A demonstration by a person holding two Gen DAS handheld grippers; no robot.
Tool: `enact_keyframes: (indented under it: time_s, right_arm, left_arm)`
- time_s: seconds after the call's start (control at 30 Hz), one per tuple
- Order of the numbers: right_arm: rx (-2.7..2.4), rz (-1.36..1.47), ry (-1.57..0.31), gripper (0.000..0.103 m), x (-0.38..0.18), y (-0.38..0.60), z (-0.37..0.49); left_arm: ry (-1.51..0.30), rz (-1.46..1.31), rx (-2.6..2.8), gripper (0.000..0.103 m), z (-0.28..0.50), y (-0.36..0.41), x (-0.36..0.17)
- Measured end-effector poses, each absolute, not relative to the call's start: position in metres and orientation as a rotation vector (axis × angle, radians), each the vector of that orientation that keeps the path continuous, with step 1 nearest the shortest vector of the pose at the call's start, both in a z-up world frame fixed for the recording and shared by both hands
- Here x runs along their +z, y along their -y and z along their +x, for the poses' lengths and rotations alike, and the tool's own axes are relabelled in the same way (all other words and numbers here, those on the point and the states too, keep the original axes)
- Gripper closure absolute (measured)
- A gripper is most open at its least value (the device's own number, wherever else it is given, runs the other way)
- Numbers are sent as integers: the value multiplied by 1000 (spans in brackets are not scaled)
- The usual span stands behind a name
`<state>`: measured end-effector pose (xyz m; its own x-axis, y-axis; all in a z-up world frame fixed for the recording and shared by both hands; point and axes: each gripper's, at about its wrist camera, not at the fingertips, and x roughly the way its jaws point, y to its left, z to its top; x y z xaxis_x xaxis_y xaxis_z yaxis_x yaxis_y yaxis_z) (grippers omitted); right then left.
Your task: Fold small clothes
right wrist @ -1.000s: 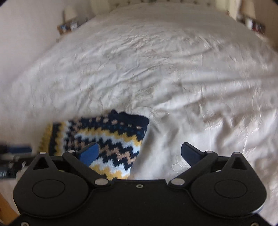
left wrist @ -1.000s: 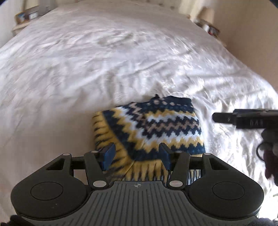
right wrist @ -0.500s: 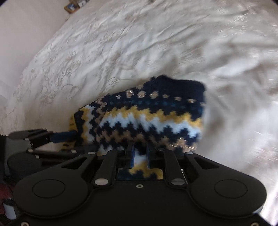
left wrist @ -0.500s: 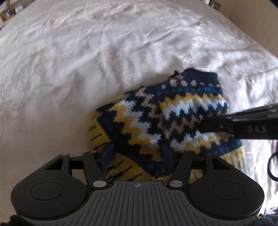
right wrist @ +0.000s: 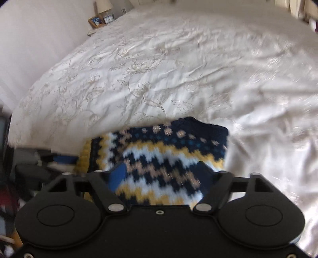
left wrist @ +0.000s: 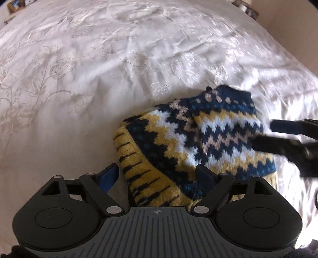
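A small knitted sweater (left wrist: 200, 142) lay folded on a big white bedspread (left wrist: 83, 83). It sat near the close edge of the bed, right in front of both grippers. Lots of bare bedspread spread out behind it and to its left side in the left wrist view, so there was plenty of room there. In the right wrist view the bed's left edge (right wrist: 21, 111) dropped off not far from the sweater, and a pale wall (right wrist: 35, 39) stood past it.

The sweater had zigzag bands of navy, yellow, white and tan. Its dark navy edge pointed away toward the far end of the bed. Its yellow striped edge (left wrist: 143, 170) pointed back toward the left gripper (left wrist: 157, 174). The bundle looked wider than it was deep, with its long side running left to right.

The left gripper's fingers (left wrist: 108, 174) were spread wide apart and held nothing. One finger was beside the yellow edge and the other was over the knit. The right gripper (right wrist: 163, 174) was spread wide too, with the sweater just in front of it, holding nothing. It showed blurry at the right side of the left wrist view (left wrist: 286, 137), close to the sweater.

The bedspread was wrinkled and had stitched flowers. A lamp (right wrist: 103, 6) and a picture frame (right wrist: 96, 21) stood on a side table at the far corner.
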<state>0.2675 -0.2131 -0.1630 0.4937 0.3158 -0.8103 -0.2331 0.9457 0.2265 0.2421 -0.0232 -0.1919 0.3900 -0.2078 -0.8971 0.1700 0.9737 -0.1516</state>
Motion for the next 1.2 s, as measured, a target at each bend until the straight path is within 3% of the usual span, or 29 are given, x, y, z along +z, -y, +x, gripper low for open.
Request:
enact_keyframes:
  time_s: [0.07, 0.13, 0.17, 0.27, 0.7, 1.2]
  right_arm:
    - [284, 18, -1025, 23, -170, 207, 256]
    - [240, 15, -1075, 23, -187, 207, 251]
    - [219, 35, -1109, 20, -196, 211, 249]
    - [154, 142, -1144, 8, -215, 222, 251]
    - [149, 251, -1065, 7, -179, 226, 224]
    - [123, 207, -1198, 7, -201, 206, 186]
  left_arm:
    - [-1156, -33, -238, 16, 243, 24, -200]
    - [-1160, -33, -227, 2, 245, 23, -207]
    - [-1160, -24, -224, 0, 248, 22, -211]
    - [-1170, -29, -244, 0, 251, 20, -216]
    - [-1126, 69, -308, 1, 214, 36, -177]
    - [-1184, 92, -314, 1, 174, 35, -194]
